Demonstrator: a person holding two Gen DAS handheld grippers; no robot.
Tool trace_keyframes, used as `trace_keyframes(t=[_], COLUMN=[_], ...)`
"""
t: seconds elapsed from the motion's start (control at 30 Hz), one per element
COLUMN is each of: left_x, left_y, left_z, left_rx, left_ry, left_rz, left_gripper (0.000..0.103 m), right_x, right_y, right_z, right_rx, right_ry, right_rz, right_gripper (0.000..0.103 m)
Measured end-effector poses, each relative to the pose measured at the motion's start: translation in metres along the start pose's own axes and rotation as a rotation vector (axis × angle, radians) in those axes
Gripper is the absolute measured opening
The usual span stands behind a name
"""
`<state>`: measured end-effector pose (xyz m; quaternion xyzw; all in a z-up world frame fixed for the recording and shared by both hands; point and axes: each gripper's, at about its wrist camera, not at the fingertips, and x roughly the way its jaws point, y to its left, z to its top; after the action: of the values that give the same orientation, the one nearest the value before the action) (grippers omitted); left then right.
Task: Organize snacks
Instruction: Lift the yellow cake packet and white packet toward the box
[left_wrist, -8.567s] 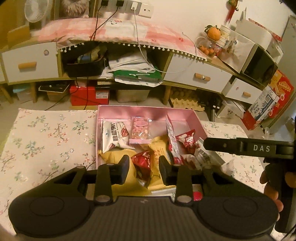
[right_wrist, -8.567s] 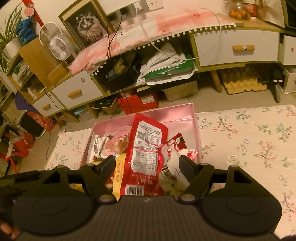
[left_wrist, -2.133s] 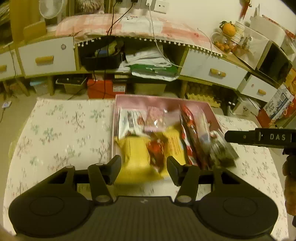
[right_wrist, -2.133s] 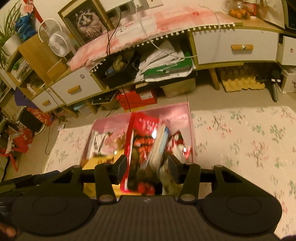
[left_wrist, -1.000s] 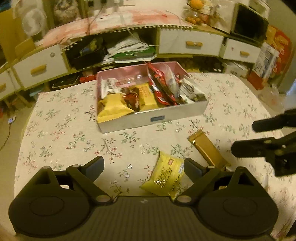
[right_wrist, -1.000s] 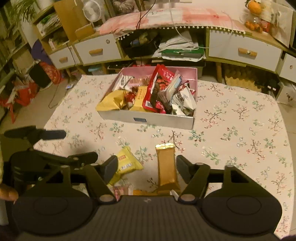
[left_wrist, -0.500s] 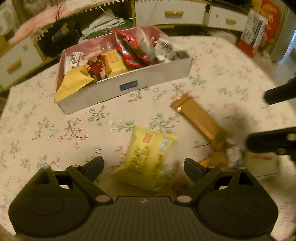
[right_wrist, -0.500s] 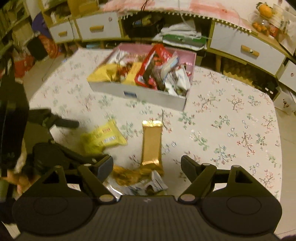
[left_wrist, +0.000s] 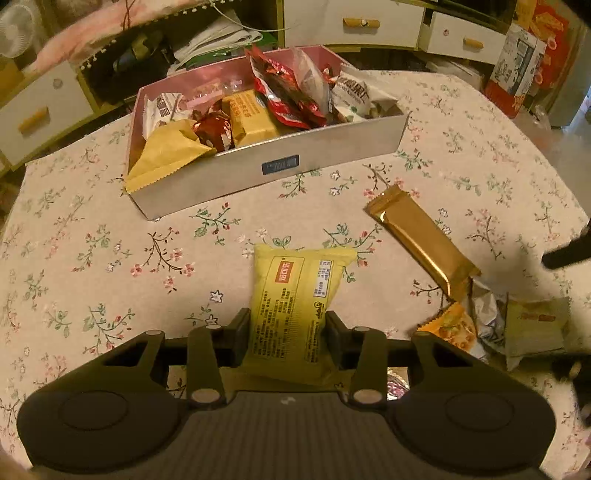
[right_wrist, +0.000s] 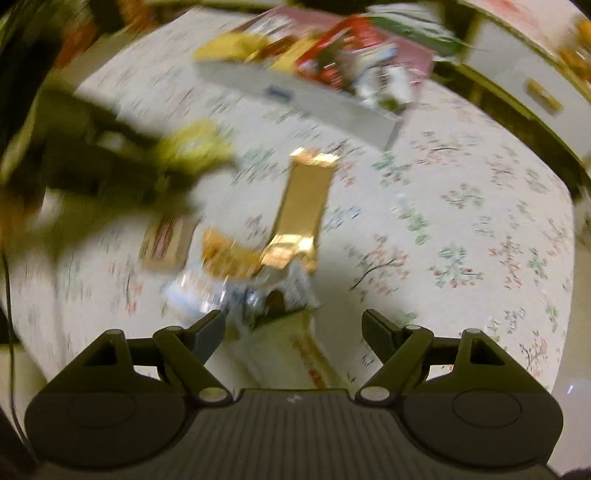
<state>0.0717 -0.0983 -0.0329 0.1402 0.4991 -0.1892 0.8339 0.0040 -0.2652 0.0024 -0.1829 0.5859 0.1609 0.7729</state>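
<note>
Right wrist view is motion-blurred, its right gripper (right_wrist: 293, 328) fingers spread wide over smeared wrappers. Left gripper (left_wrist: 288, 334) fingers clamp the yellow packet (left_wrist: 293, 306) on the floral table (left_wrist: 110, 258); drawers (left_wrist: 354, 22) stand behind the snack box (left_wrist: 273, 166).

Glossy gold foil bar (left_wrist: 421, 238), floral cloth tablecloth (left_wrist: 110, 258)
</note>
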Motion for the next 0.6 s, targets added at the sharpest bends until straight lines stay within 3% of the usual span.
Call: trace_keyframes(t=[0.23,0.3,0.6], left_x=[-0.009,-0.010,-0.011], left_y=[-0.001,-0.002,0.000], left_z=[0.003,0.003,0.004], left_rx=[-0.018,-0.017,-0.021], left_ry=[-0.014,-0.019,-0.020], left_rz=[-0.013,-0.007,-0.008], left_gripper=[0.047,0.047,0.047], right_x=[0.023,0.027,0.030], right_y=[0.011,0.006,-0.003], right_z=[-0.018,-0.020,-0.016], right_rx=[-0.158,-0.133,-0.044], right_ry=[0.083,0.087,0.099], right_rz=[-0.025,-0.016,0.059], right_gripper=[0.080,0.084,0.074])
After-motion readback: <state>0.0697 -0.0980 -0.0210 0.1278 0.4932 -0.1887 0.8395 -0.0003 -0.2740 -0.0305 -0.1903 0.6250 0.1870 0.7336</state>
